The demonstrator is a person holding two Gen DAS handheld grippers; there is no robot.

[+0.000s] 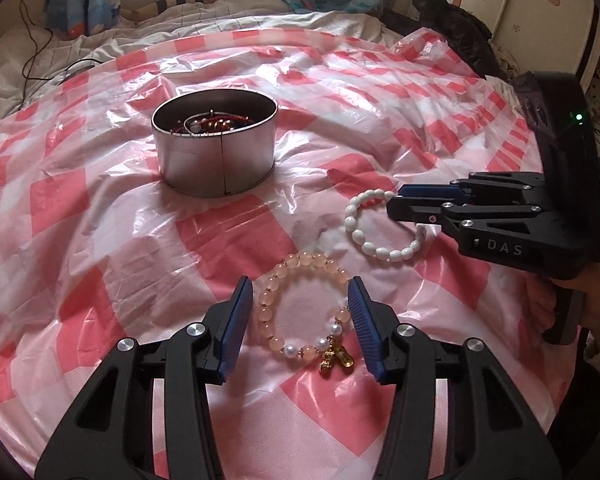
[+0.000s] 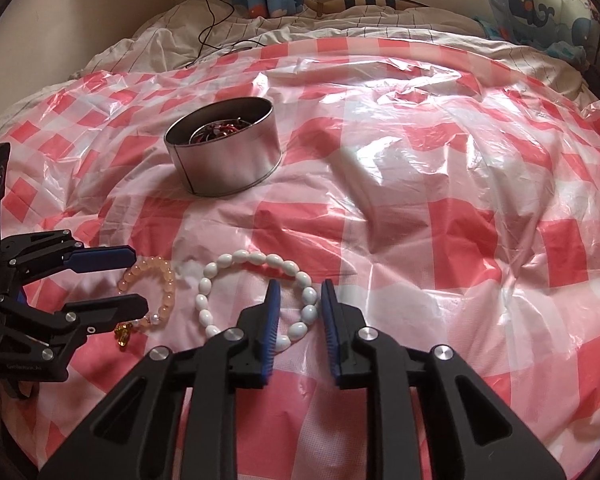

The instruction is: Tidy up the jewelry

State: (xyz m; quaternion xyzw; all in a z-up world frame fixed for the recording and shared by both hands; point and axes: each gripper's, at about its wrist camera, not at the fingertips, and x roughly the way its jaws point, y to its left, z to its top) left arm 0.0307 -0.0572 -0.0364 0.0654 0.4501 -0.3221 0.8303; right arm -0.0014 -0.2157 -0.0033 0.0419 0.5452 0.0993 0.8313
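A peach bead bracelet (image 1: 300, 304) with a gold charm lies on the pink checked plastic sheet. My left gripper (image 1: 300, 292) is open, with one finger on each side of the bracelet. A white bead bracelet (image 2: 256, 296) lies to its right. My right gripper (image 2: 300, 292) is open, its fingers on either side of the white bracelet's right edge. It also shows in the left wrist view (image 1: 396, 200), over the white bracelet (image 1: 380, 236). A round metal tin (image 1: 216, 144) stands farther back and holds other jewelry. The tin (image 2: 224, 148) shows in the right wrist view too.
The plastic sheet (image 2: 420, 200) covers a bed with rumpled white bedding (image 1: 80, 48) behind. A black cable (image 2: 216, 20) lies on the bedding at the back. Patterned pillows (image 2: 540, 4) lean against the wall.
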